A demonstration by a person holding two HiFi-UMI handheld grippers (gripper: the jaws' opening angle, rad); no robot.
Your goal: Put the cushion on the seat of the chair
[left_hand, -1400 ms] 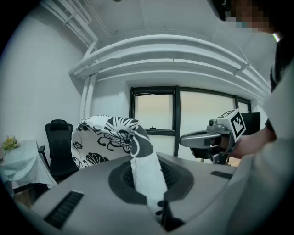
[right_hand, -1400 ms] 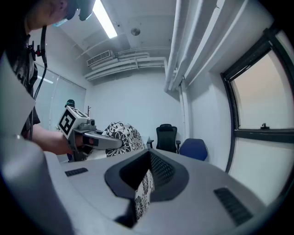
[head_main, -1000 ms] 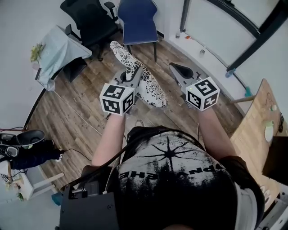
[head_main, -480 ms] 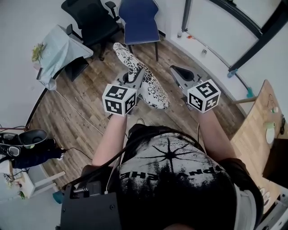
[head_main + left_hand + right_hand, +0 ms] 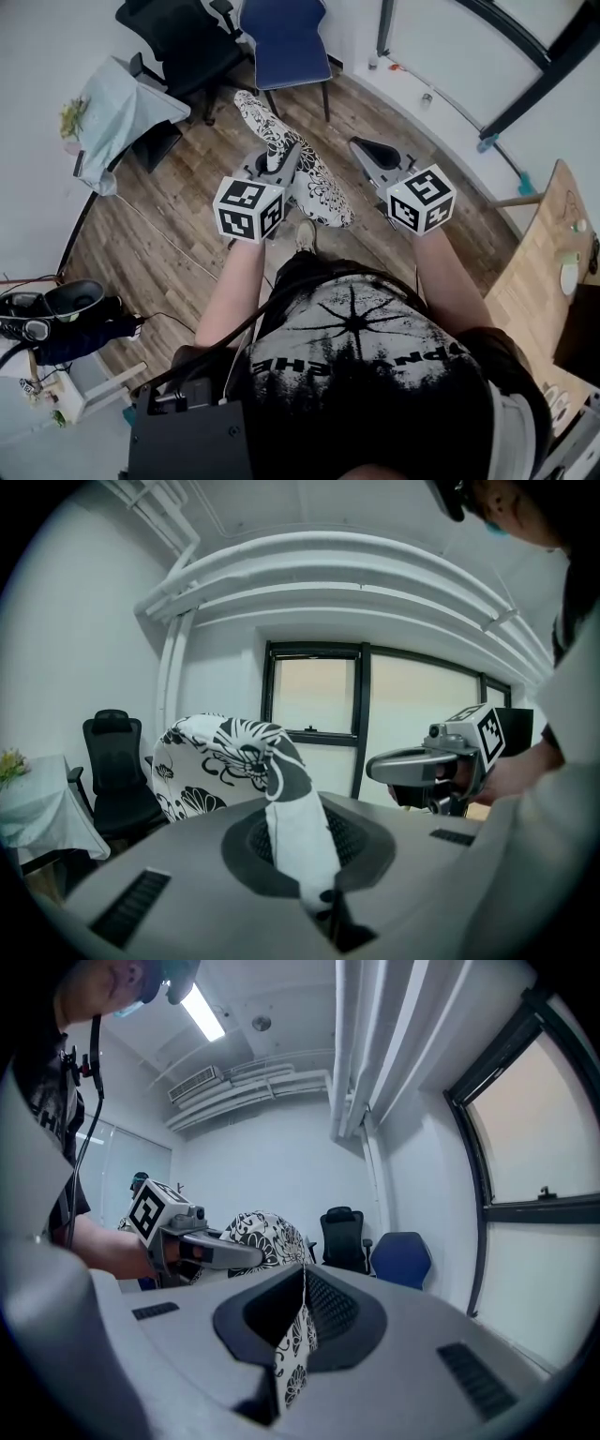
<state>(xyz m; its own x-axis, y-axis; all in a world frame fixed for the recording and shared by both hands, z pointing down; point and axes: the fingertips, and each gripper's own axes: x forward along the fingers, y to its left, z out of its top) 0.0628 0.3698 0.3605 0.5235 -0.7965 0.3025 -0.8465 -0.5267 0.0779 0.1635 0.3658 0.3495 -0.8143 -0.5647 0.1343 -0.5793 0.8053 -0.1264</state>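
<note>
The left hand-held gripper (image 5: 281, 161) was clamped on the floral cushion (image 5: 323, 199), the right hand-held gripper (image 5: 364, 150) pinching a thin fold of its fabric; the cushion hung above the wooden floor (image 5: 178, 230), near the blue chair (image 5: 284, 33).

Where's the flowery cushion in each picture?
Head view: cushion upper middle, above the wooden floor, pinched by the left gripper.
Left gripper view: cushion dead centre, rising from the jaws, bulging left.
Right gripper view: cushion left of centre, behind the left gripper; the right gripper pinches a strip of matching cloth.
Shared landmark: black office chair, in all three views.
</note>
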